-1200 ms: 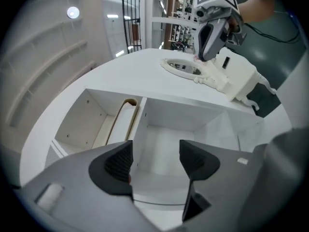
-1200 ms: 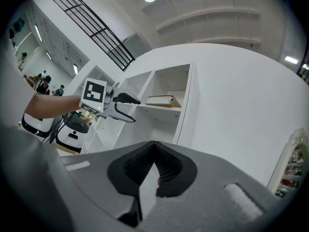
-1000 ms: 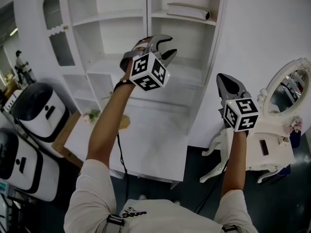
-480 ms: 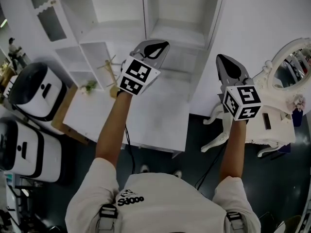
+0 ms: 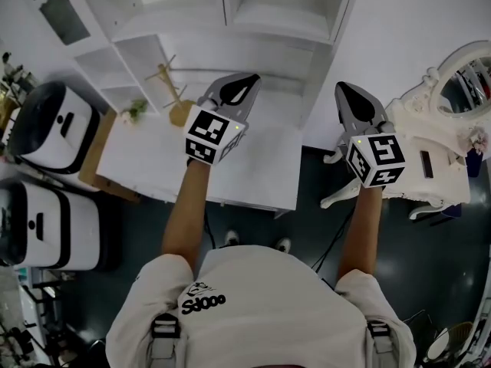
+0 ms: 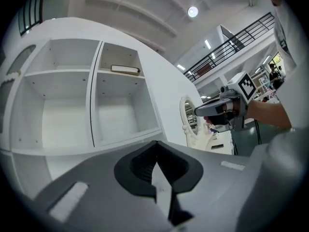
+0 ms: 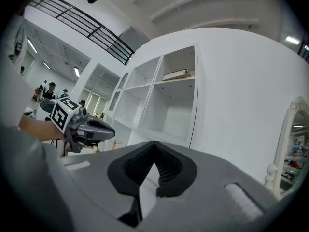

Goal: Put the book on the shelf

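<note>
The book (image 6: 125, 69) lies flat on the upper board of the white shelf's (image 6: 91, 105) right-hand compartment; the right gripper view also shows the book (image 7: 176, 74) up there. The head view cuts off that board. My left gripper (image 5: 247, 79) is shut with nothing in it and hangs over the white desk, below the shelf. Seen along its own jaws, the left gripper (image 6: 155, 143) has its tips together. My right gripper (image 5: 343, 87) is level with it on the right, shut and empty, and the right gripper (image 7: 154, 143) shows its tips meeting in its own view.
A white desk (image 5: 253, 167) stands under the shelf with a small wooden stand (image 5: 173, 90) and a plant (image 5: 134, 112) at its left end. Rounded white machines (image 5: 54, 129) line the left. A white vanity with an oval mirror (image 5: 437, 152) is at the right.
The left gripper's jaws have gone from open to shut. Both grippers have come down and away from the shelf, and the head view now looks lower, losing the board with the book.
</note>
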Demonstrator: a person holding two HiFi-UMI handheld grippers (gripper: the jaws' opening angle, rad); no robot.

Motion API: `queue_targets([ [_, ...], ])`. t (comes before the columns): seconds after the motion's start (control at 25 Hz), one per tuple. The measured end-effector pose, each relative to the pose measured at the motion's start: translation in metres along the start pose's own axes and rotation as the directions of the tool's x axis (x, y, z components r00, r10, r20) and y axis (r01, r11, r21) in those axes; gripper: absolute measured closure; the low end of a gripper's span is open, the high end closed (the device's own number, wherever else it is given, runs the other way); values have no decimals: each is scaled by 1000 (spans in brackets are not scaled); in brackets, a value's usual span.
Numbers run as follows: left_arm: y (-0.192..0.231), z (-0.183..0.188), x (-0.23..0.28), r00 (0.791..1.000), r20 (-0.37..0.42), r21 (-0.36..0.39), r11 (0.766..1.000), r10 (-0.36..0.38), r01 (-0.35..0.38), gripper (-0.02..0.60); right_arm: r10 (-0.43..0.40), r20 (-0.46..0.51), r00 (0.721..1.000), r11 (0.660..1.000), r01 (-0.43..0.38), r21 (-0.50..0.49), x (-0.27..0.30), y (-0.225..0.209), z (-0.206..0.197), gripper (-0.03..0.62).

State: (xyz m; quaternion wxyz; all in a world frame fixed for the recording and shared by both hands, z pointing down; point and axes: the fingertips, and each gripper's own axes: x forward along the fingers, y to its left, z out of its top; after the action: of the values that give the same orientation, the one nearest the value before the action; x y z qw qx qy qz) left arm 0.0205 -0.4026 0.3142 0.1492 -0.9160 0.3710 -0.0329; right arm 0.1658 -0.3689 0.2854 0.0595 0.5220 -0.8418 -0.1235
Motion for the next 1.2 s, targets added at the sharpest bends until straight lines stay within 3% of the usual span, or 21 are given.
queue_targets([
  [0.12, -15, -8, -3, 1000, 2, -45, 999, -18, 18, 563, -4, 10, 1000, 999, 4, 43, -10, 2, -10, 594],
  [0.32, -26, -17, -14, 999, -32, 31, 999, 10, -9, 563, -32, -34, 999, 999, 32, 20, -22, 9, -29, 594],
  [0.6, -34, -25, -14, 1000, -17, 6, 1000, -10, 10, 563, 1, -123, 992, 999, 5, 50, -17, 24, -69, 594],
  [1.2, -41, -41, -11, 998, -58, -34, 999, -34, 32, 563, 7, -121, 993, 998, 1, 69, -15, 20, -71, 594],
])
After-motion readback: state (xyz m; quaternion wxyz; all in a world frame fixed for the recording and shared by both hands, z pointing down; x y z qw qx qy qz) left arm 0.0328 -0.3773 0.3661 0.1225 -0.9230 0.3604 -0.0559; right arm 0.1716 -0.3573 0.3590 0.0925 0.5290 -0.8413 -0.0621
